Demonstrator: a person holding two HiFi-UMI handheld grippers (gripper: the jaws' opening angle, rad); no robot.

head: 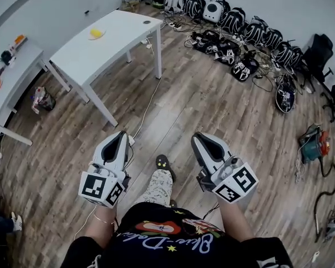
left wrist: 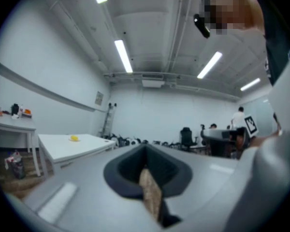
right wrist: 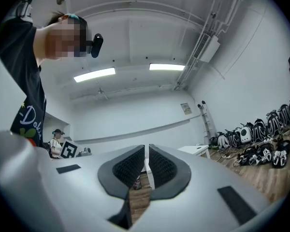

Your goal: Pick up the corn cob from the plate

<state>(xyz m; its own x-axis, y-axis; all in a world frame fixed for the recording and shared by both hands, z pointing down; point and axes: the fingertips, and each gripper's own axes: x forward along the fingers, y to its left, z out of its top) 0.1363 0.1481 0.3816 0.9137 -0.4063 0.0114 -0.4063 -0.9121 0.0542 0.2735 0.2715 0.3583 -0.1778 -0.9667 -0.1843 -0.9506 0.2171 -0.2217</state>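
A yellow corn cob [head: 96,33] lies on a small plate on the white table [head: 109,49], far ahead and to the left in the head view. From the left gripper view the corn cob [left wrist: 75,138] is a small yellow spot on that table [left wrist: 67,148]. Both grippers are held out at waist height over the wooden floor, well short of the table. My left gripper [head: 118,140] is shut with nothing in it. Also shut and empty is my right gripper [head: 204,141], whose pads [right wrist: 130,166] nearly touch. The table's corner [right wrist: 197,150] appears beyond them.
A second white table [head: 11,71] with small items stands at the far left, a bag [head: 43,99] on the floor beside it. Several black-and-white backpacks [head: 234,24] line the far wall. A cable [head: 148,108] trails across the floor. Tools [head: 314,144] lie at the right. People [left wrist: 239,117] are in the distance.
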